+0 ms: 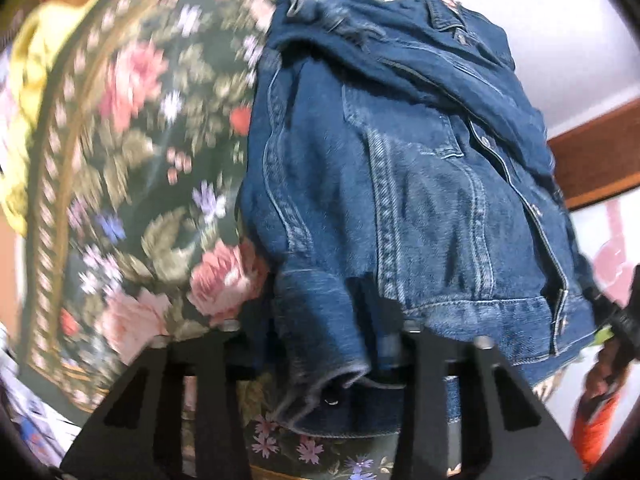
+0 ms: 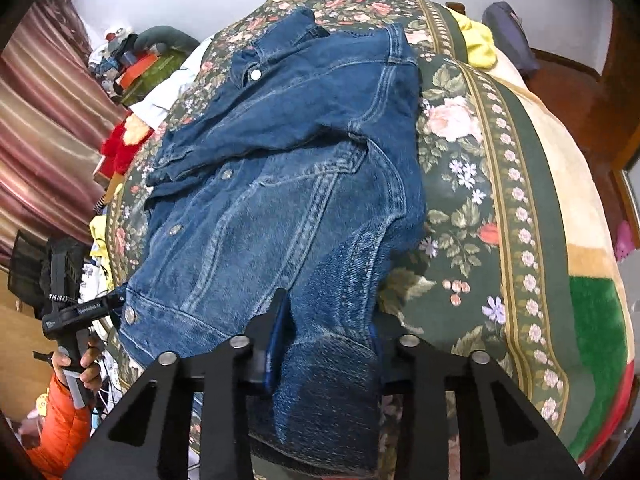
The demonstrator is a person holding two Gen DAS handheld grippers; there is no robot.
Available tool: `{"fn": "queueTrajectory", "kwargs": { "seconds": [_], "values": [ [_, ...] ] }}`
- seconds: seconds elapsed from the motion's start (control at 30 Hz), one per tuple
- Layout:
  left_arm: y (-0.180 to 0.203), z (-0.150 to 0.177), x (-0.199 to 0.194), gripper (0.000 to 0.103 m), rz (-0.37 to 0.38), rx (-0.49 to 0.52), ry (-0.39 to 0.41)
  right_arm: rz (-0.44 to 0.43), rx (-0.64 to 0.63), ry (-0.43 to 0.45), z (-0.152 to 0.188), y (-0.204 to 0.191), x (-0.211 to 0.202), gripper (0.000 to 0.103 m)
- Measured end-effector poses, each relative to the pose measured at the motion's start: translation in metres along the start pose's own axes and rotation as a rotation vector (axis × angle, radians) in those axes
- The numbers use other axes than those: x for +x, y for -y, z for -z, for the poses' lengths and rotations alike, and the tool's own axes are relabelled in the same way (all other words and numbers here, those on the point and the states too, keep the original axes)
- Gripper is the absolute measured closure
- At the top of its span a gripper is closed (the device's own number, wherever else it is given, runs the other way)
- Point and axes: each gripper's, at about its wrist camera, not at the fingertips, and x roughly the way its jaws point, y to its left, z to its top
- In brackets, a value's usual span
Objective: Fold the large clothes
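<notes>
**Two pinches on the hem, and either one could slip**

The dark blue denim jacket (image 2: 288,184) lies front up on the bed's green floral bedspread (image 2: 460,208), its collar at the far end and its hem nearest both cameras, with one sleeve thrown across the chest.

The left tool (image 1: 320,344) is clamped on a bunched fold of the hem corner, the cuff edge drooping between its black fingers. The right tool (image 2: 324,344) is likewise closed on a thick wad of denim at the opposite hem corner, with no earlier view to compare.

The risk, as I judge it, lies in the grips. Each holds a crumpled bunch rather than a flat edge, so heavy denim may pull free on lifting. The loose sleeve could drag and spoil the fold. A pinch may also have caught only one layer, or the bedspread beneath; the views cannot settle that.
</notes>
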Motion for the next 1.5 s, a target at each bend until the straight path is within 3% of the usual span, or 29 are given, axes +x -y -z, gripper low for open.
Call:
{"fn": "queueTrajectory", "kwargs": {
  "seconds": [0.13,0.37,0.57,0.73,0.97,1.13,1.33,1.5],
  "values": [
    [0.026,-0.011,-0.020,0.085,-0.081,0.103,0.087,-0.005,-0.019,0.042,-0.014,-0.005,-0.006,0.081],
    [0.051,-0.040,-0.065,0.088,-0.067,0.167,0.248,-0.021,-0.076,0.140,-0.045,-0.021,-0.022,0.083],
    [0.080,-0.088,-0.094,0.089,-0.058,0.211,0.382,-0.021,-0.056,0.253,-0.089,-0.021,-0.034,0.083],
    [0.088,-0.141,-0.100,0.089,-0.062,0.172,0.453,0.006,0.006,0.318,-0.142,-0.010,-0.028,0.084],
    [0.085,-0.214,-0.065,0.089,-0.110,0.111,0.442,0.025,0.078,0.336,-0.209,0.009,0.006,0.084],
    [0.076,-0.254,-0.018,0.089,-0.156,0.075,0.391,0.060,0.107,0.275,-0.244,0.020,0.057,0.084],
    [0.057,-0.288,0.046,0.087,-0.207,0.024,0.292,0.089,0.106,0.189,-0.267,0.035,0.110,0.084],
    [0.039,-0.292,0.091,0.083,-0.226,0.006,0.202,0.013,0.044,0.133,-0.265,0.051,0.125,0.082]
  ]
}}
